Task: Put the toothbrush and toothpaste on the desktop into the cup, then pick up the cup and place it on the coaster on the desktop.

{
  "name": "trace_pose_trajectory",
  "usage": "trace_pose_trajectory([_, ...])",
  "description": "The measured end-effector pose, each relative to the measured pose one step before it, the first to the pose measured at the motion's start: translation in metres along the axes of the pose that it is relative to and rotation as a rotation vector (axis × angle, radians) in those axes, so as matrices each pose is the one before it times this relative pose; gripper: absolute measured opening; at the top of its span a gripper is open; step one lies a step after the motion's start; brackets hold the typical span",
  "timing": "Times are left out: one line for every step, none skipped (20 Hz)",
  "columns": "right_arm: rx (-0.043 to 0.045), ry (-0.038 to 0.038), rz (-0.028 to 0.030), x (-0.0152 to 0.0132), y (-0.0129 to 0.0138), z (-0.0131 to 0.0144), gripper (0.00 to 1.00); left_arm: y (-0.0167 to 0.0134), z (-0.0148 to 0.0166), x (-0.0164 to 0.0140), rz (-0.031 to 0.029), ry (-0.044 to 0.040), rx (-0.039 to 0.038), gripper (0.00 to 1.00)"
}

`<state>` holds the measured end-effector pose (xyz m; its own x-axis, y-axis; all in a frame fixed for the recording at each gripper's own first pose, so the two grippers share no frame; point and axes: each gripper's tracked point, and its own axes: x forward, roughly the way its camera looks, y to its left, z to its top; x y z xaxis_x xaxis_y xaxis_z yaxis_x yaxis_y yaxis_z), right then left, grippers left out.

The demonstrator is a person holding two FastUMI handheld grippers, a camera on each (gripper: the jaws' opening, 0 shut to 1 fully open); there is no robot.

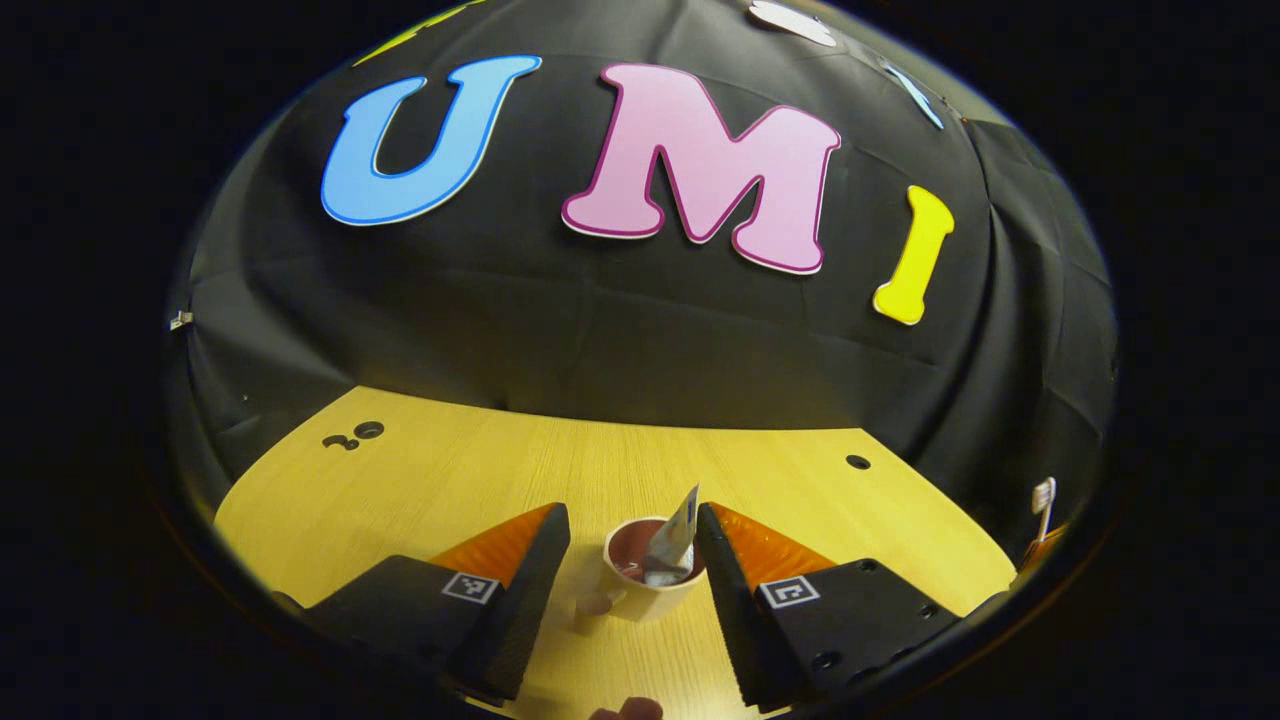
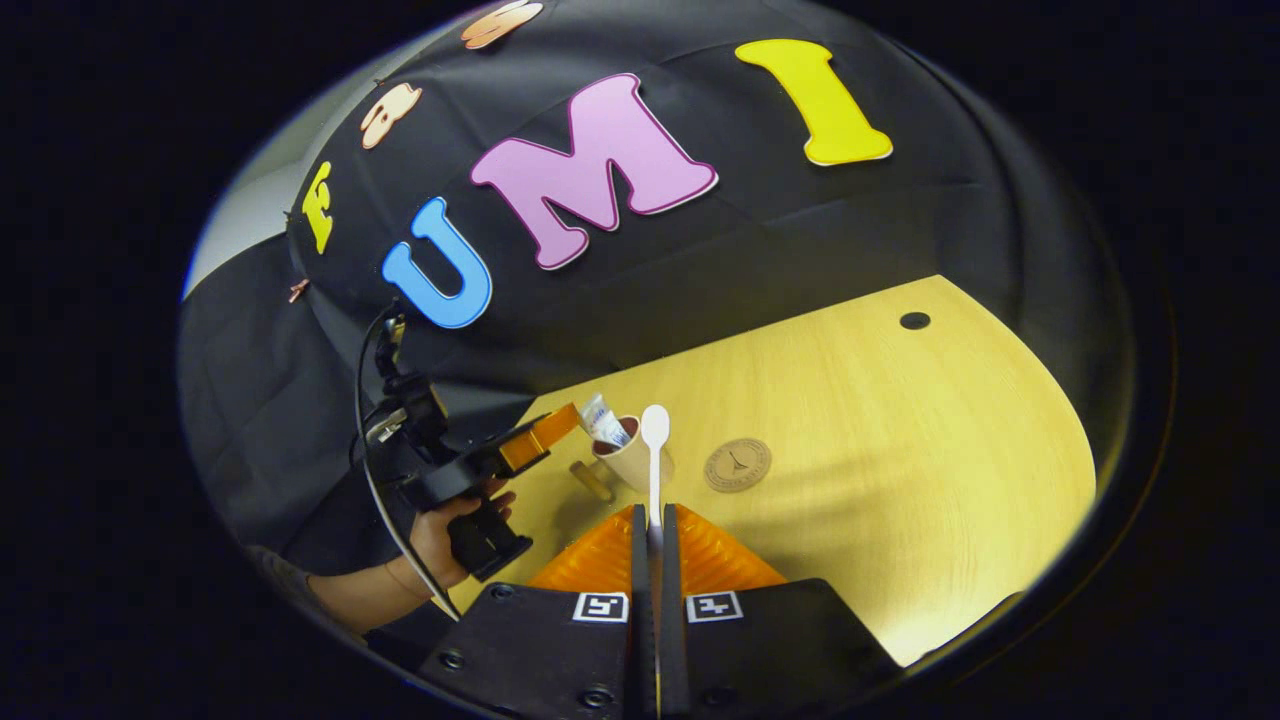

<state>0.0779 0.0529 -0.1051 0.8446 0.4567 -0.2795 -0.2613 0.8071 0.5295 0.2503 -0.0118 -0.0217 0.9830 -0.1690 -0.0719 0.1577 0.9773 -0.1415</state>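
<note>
The cup [image 1: 650, 580] stands upright on the wooden desktop [image 1: 450, 480], and the toothpaste [image 1: 675, 545] tube already leans inside it, its crimped end poking above the rim. The tube's lower part is hidden within the cup. In the left gripper view the cup sits between the left gripper [image 1: 630, 550] fingers, which are spread wide, one on each side of the cup and neither touching it; they hold nothing. A small handle or stub beside the cup's base is hard to make out.

In the right gripper view the cup [image 2: 632, 455] lies ahead of the right gripper [image 2: 652, 535], whose fingers are closed tight on the toothbrush [image 2: 654, 460]. The brush stands up from the fingertips, its head reaching level with the cup's rim; its lower handle is hidden between the fingers. The round coaster [image 2: 737, 465] lies just right of the cup, apart from it. To the cup's left, a hand [image 2: 450, 525] grips the left gripper's handle.
</note>
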Motion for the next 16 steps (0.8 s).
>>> trace_pose_trajectory([0.0022,-0.01285,0.01323,0.00664,0.00664,0.00505,0.06,-0.00021,0.00251,-0.00992,-0.00628,-0.00225,-0.00599,0.8])
trace_pose_trajectory([0.00047,-0.01447,0.01222,0.00703,0.00662,0.00479,0.06,-0.00014,0.00066,-0.0109,-0.00386,-0.00081,-0.00398,0.8])
trace_pose_trajectory([0.00017,-0.01356,0.01299,0.00845,0.00601,0.00549,0.06,0.00034,0.00126,-0.01052,-0.00465,0.00104,-0.00466,0.8])
trace_pose_trajectory([-0.00191,-0.01464,0.01083,0.00853,0.0057,0.00543,0.06,-0.00003,-0.00119,-0.01153,-0.01257,0.00886,-0.001,0.8])
trace_pose_trajectory([-0.00607,-0.01593,0.00899,0.00926,0.00478,0.00505,0.06,0.00078,-0.00122,-0.01102,-0.00395,0.00837,0.00467,0.8])
trace_pose_trajectory([-0.01051,-0.01571,0.00685,0.00896,0.004,0.00554,0.06,0.00209,-0.00344,-0.01063,-0.0015,0.00426,0.00713,0.8])
trace_pose_trajectory([-0.00659,-0.01747,0.00926,0.01077,0.00377,0.00577,0.06,0.00231,-0.00218,-0.01047,-0.00363,0.00866,0.00692,0.8])
trace_pose_trajectory([0.00266,-0.01945,0.00895,0.01087,0.0037,0.0063,0.06,0.00267,-0.00465,-0.01031,0.00025,0.01099,0.00443,0.8])
trace_pose_trajectory([0.00867,-0.02106,0.00873,0.011,0.00261,0.00698,0.06,0.00105,-0.00512,-0.00981,-0.00266,0.01503,0.00211,0.8])
trace_pose_trajectory([0.00778,-0.02267,0.0067,0.01125,0.00088,0.00581,0.06,0.00067,-0.00655,-0.00948,0.00009,0.01341,-0.00128,0.79])
trace_pose_trajectory([0.00214,-0.02203,0.00638,0.01151,0.00066,0.00576,0.06,-0.00014,-0.00503,-0.00872,-0.0041,0.01283,-0.00207,0.8])
trace_pose_trajectory([-0.00158,-0.02016,0.00523,0.0116,-0.00028,0.00423,0.06,-0.00085,-0.00716,-0.00689,-0.00008,0.01048,-0.0008,0.8])
trace_pose_trajectory([-0.0002,-0.01675,0.00683,0.01208,-0.00057,0.00379,0.06,-0.00052,-0.00557,-0.00606,-0.00007,0.01026,0.0013,0.8])
trace_pose_trajectory([-0.00011,-0.01392,0.00607,0.01037,-0.00125,0.00182,0.06,-0.0005,-0.00695,-0.00515,0.00238,0.00915,0.00167,0.8])
trace_pose_trajectory([0.00032,-0.01444,0.00954,0.01135,-0.00112,0.00248,0.06,-0.00055,-0.00543,-0.0049,0.0005,0.00962,0.0019,0.8])
trace_pose_trajectory([-0.00361,-0.01301,0.0045,0.01061,-0.0028,0.00016,0.06,-0.00085,-0.00649,-0.00314,0.00199,0.00844,-0.00231,0.8])
